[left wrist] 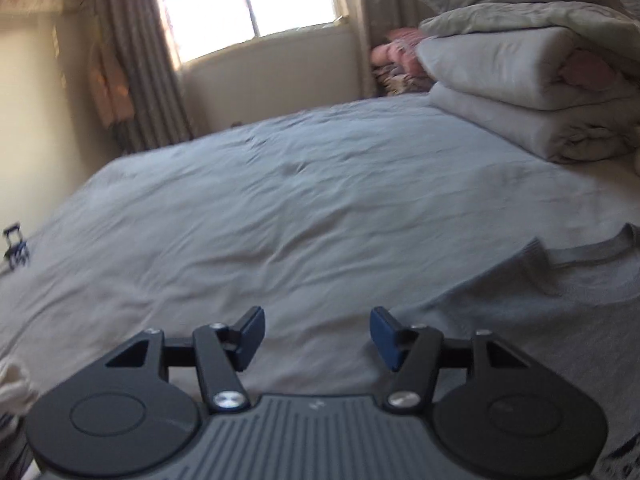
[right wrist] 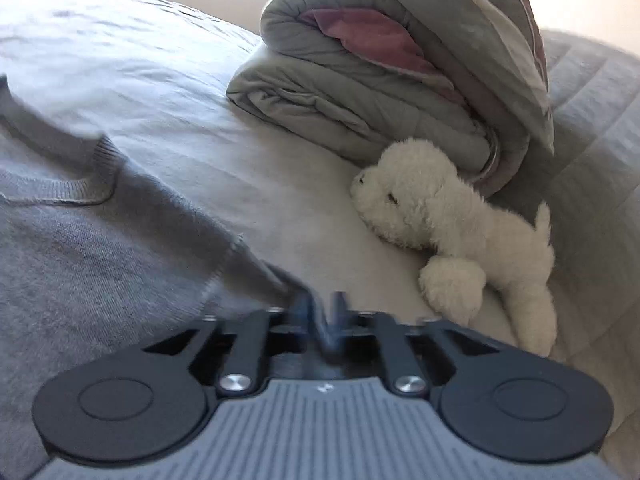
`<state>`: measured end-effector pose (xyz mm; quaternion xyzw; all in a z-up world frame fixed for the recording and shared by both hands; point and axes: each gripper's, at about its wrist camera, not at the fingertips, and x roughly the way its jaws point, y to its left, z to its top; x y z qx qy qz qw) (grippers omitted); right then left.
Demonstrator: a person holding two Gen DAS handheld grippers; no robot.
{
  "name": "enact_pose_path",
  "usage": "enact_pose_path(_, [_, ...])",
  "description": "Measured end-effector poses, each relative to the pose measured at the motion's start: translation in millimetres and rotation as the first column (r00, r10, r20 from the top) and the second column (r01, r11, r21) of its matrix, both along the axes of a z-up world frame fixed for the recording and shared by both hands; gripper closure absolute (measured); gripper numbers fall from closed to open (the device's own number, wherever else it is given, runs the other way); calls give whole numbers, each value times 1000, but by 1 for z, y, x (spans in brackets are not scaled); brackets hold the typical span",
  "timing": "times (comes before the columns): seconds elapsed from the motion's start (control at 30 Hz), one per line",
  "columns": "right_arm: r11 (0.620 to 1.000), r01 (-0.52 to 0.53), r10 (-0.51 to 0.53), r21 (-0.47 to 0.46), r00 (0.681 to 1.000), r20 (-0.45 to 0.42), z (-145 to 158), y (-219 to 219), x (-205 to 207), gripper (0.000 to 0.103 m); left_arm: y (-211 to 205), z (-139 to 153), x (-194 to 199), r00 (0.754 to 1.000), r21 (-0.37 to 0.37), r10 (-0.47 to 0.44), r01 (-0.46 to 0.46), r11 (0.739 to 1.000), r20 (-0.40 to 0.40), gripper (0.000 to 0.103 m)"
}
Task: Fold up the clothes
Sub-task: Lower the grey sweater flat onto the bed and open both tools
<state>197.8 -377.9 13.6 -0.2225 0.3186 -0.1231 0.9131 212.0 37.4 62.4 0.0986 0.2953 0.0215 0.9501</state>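
A grey knit sweater [right wrist: 80, 248] lies spread on the pale bed sheet [right wrist: 168, 92], its ribbed collar [right wrist: 60, 168] toward the pillow end. My right gripper [right wrist: 324, 316] is shut on the sweater's shoulder or sleeve edge, and the fabric stretches up to its blue pads. In the left wrist view the same sweater [left wrist: 540, 312] lies at the lower right with its collar [left wrist: 580, 252] showing. My left gripper [left wrist: 316, 332] is open above the sheet [left wrist: 280, 208], just left of the sweater's edge, with nothing between its fingers.
A stack of folded grey quilts [right wrist: 380, 80] sits at the head of the bed, also seen in the left wrist view as folded bedding [left wrist: 528, 88]. A white plush dog [right wrist: 452, 240] lies right of my right gripper. A window with curtains [left wrist: 256, 0] lies beyond the bed.
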Motion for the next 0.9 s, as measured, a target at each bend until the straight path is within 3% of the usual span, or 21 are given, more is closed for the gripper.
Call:
enact_pose_path(0.17, [990, 70, -70, 126, 998, -1, 9, -28, -19, 44, 16, -30, -13, 996, -98, -7, -1, 995, -83, 37])
enact_pose_path(0.23, [977, 70, -69, 200, 998, -11, 11, -36, -37, 43, 22, -42, -19, 993, -137, -13, -3, 991, -116, 37])
enact_pose_path(0.33, [949, 76, -68, 306, 997, -36, 11, -53, -52, 42, 5, -50, -28, 997, -100, -28, 20, 995, -74, 40])
enact_pose_path(0.4, [922, 99, -91, 375, 995, -39, 11, -66, -59, 42, -7, -52, -35, 997, -61, -55, 52, 997, -47, 57])
enact_pose_path(0.43, [905, 111, -103, 410, 994, -40, 12, -72, -61, 42, -15, -51, -38, 995, -29, -95, 94, 995, -38, 83])
enact_pose_path(0.47, [888, 117, -111, 444, 993, -40, 11, -77, -64, 42, -19, -50, -40, 995, 4, -93, 94, 996, -37, 103])
enact_pose_path(0.53, [874, 106, -103, 474, 994, -32, 5, -79, -67, 42, -27, -48, -44, 996, 71, -88, 90, 993, -34, 103])
enact_pose_path(0.63, [837, 77, -95, 541, 995, 6, 5, -81, -72, 42, -10, -36, -45, 1000, 66, -14, 14, 998, 1, 103])
enact_pose_path(0.7, [773, 64, -122, 632, 991, 49, 10, -92, -77, 42, 7, -27, -47, 998, 45, 50, -51, 998, 30, 103])
enact_pose_path(0.77, [724, 84, -164, 685, 985, 53, 10, -103, -79, 42, 26, -19, -51, 992, 6, 115, -115, 993, 46, 103])
enact_pose_path(0.83, [708, 104, -172, 699, 985, 28, 6, -108, -81, 42, 39, -16, -56, 990, -50, 135, -133, 990, 44, 103])
enact_pose_path(0.9, [719, 99, -146, 688, 989, 10, 4, -107, -84, 45, 47, -17, -61, 996, -155, 86, -84, 984, 6, 103])
